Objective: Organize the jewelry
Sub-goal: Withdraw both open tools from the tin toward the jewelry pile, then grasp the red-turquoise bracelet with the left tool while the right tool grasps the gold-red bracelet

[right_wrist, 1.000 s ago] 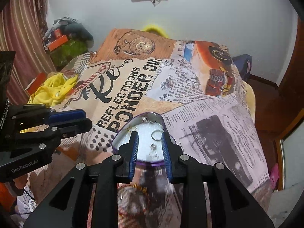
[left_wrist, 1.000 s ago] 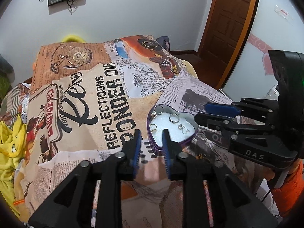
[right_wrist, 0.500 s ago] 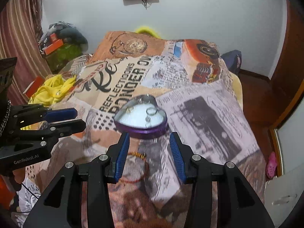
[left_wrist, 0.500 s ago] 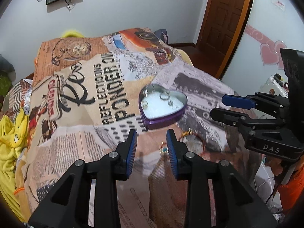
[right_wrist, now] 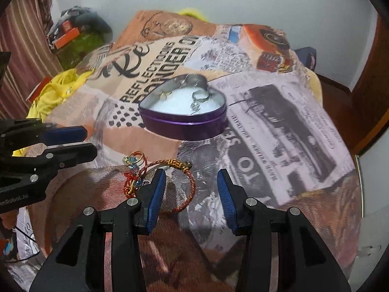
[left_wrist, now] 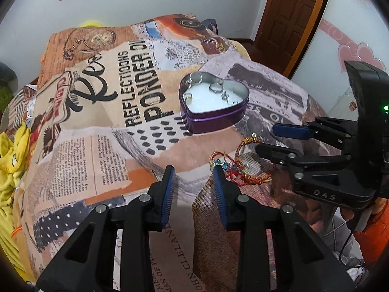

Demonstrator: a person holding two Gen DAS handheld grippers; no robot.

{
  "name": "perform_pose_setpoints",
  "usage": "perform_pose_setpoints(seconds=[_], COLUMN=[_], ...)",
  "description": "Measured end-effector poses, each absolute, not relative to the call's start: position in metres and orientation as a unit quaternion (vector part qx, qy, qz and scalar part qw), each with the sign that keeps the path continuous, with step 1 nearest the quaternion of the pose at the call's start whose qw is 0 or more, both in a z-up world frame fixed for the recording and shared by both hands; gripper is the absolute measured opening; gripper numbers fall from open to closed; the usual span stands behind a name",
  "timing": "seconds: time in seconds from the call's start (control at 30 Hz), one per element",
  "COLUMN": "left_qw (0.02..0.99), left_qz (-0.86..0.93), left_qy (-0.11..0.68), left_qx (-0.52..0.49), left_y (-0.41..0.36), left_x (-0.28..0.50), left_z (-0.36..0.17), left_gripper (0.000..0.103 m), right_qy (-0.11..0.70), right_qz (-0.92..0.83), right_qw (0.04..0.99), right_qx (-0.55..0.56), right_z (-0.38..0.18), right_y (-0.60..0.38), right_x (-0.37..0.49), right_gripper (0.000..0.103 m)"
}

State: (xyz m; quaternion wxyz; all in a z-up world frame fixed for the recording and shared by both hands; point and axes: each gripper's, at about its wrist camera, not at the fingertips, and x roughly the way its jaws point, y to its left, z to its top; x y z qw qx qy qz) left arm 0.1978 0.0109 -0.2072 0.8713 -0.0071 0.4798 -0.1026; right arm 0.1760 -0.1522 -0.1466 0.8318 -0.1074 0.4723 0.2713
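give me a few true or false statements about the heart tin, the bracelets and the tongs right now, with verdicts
1. The purple heart tin is open, with rings lying on its white lining. True.
2. The red and gold bracelets lie inside the tin. False: they lie on the bedspread, nearer the camera than the tin.
3. The right tongs are clamped on a bracelet. False: their jaws stand apart with nothing pinched.
4. The left tongs hold nothing. True.
5. The tin's lid is on. False: no lid covers it.
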Motion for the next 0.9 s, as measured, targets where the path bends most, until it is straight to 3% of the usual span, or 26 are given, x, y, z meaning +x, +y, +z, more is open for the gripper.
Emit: perform_pose_setpoints(seconds=[0.17, 0.33, 0.4, 0.47, 0.5, 0.9], left_qw=[0.867, 0.86, 0.859, 0.859, 0.86, 0.864], left_qz=[-0.109, -0.122, -0.127, -0.127, -0.128, -0.125], left_qy=[0.486, 0.494, 0.496, 0.495, 0.494, 0.488], left_qx=[-0.009, -0.017, -0.025, -0.026, -0.024, -0.013], left_y=[0.008, 0.004, 0.003, 0.002, 0.001, -0.008], left_x=[0.202, 0.207, 0.209, 0.21, 0.211, 0.215], left_z=[-0.216, -0.224, -0.228, -0.23, -0.23, -0.238], left_gripper=[0.031, 0.031, 0.031, 0.031, 0.029, 0.004], right_qy=[0.464, 0.457, 0.455, 0.451, 0.449, 0.434], right_qz=[0.275, 0.28, 0.281, 0.279, 0.279, 0.274], right_qw=[0.833, 0.833, 0.833, 0.836, 0.837, 0.849], right_qx=[-0.123, -0.136, -0.14, -0.143, -0.144, -0.129], right_z=[-0.153, -0.157, -0.159, -0.159, -0.158, -0.146], right_y=[-0.143, -0.136, -0.134, -0.134, -0.134, -0.144], right_x=[0.176, 0.176, 0.175, 0.173, 0.173, 0.165], right_gripper=[0.039, 0.029, 0.017, 0.016, 0.012, 0.011])
